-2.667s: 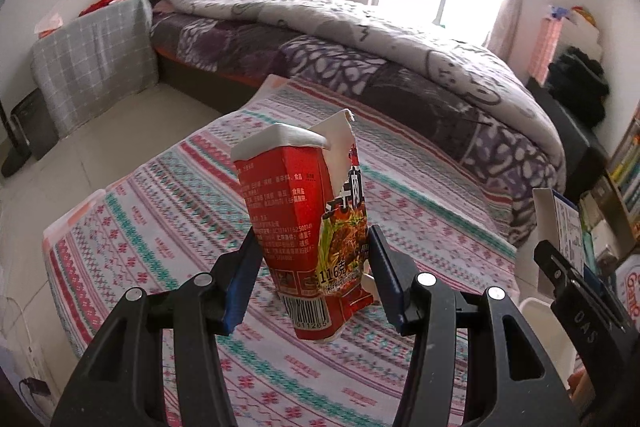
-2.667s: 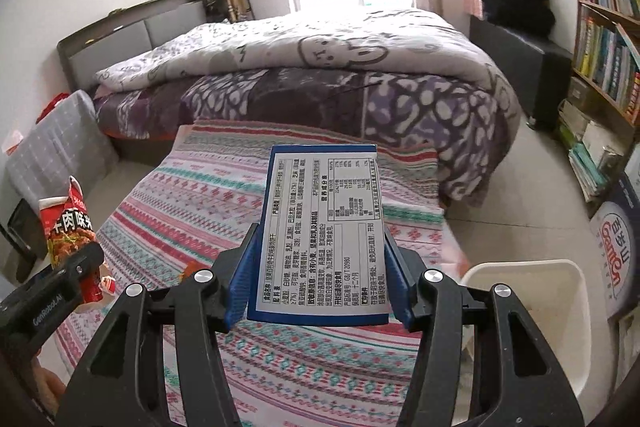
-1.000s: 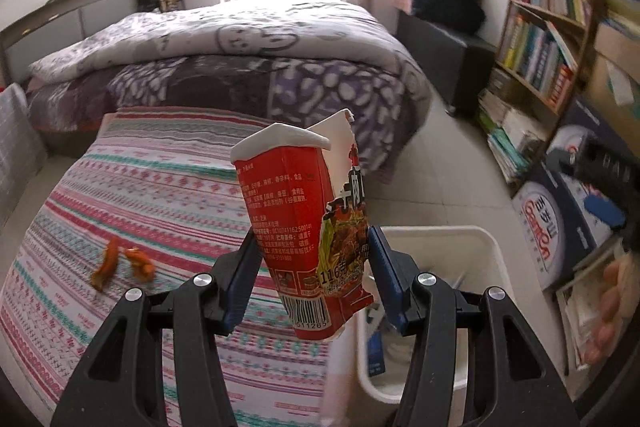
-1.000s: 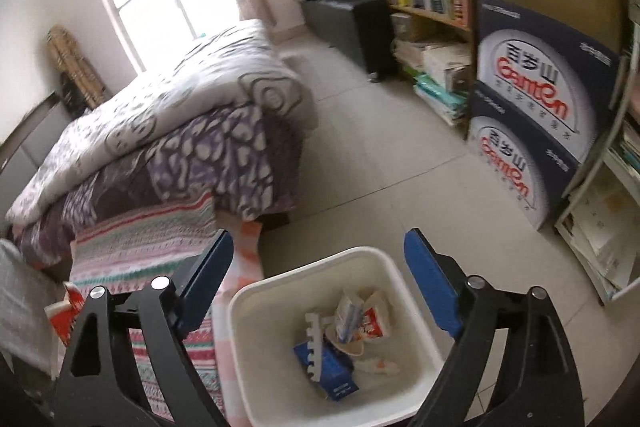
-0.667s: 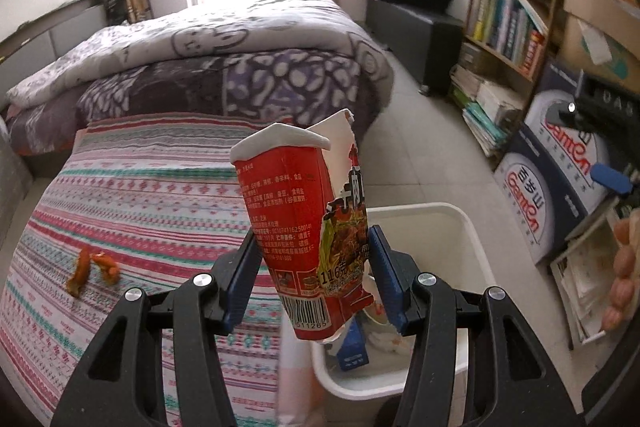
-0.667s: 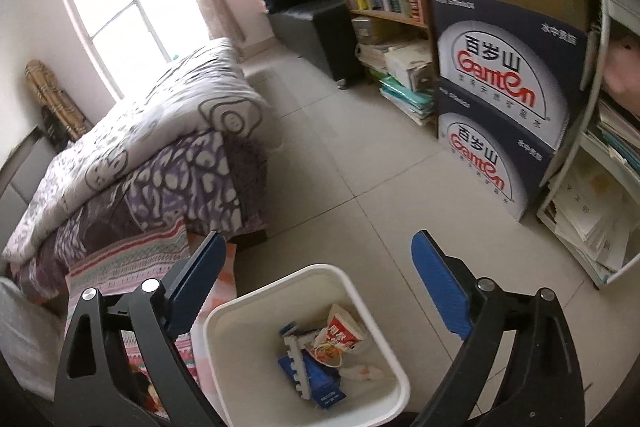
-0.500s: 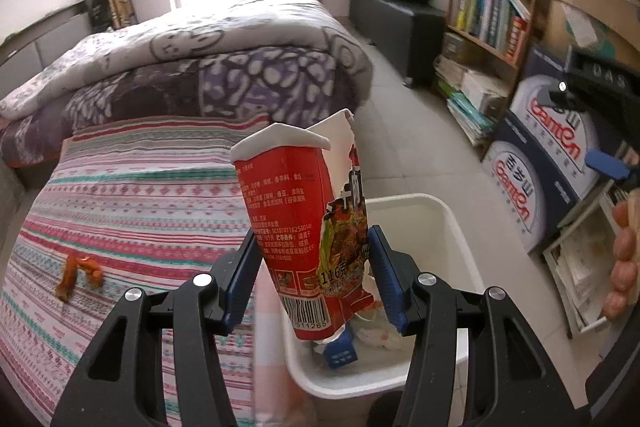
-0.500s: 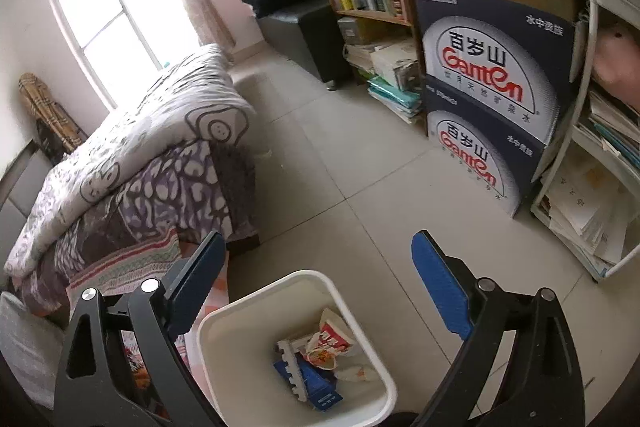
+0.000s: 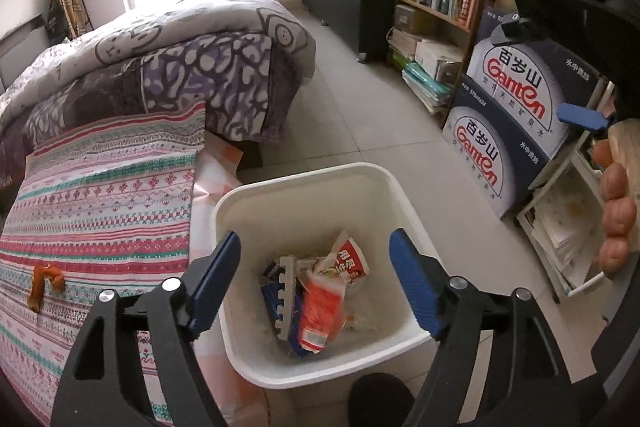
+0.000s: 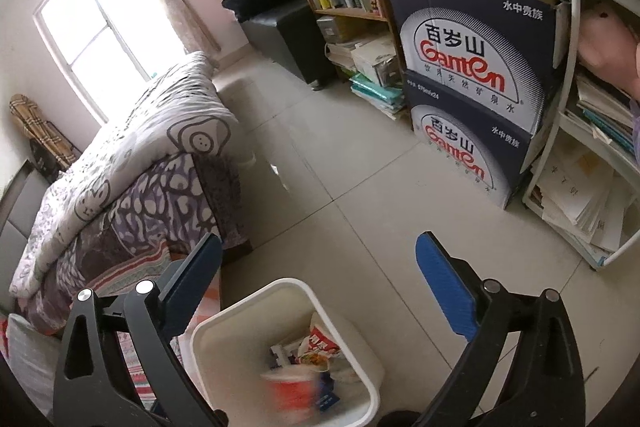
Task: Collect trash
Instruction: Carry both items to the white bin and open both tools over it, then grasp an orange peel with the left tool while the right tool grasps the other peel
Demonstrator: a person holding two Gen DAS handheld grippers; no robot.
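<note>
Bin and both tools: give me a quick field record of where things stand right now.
bin: white bin on the floor beside the bed
contents: red carton, blue box, other wrappers
left tool: above the bin, jaws opening, nothing between them
right tool: jaws opening, nothing between them
left out: orange scrap on the striped cloth

the bin (image 9: 304,187) stands on the floor (image 9: 360,123) just right of the patterned cloth (image 9: 100,195); the packet (image 9: 320,311) lies in it, the bed (image 9: 160,59) behind.
</note>
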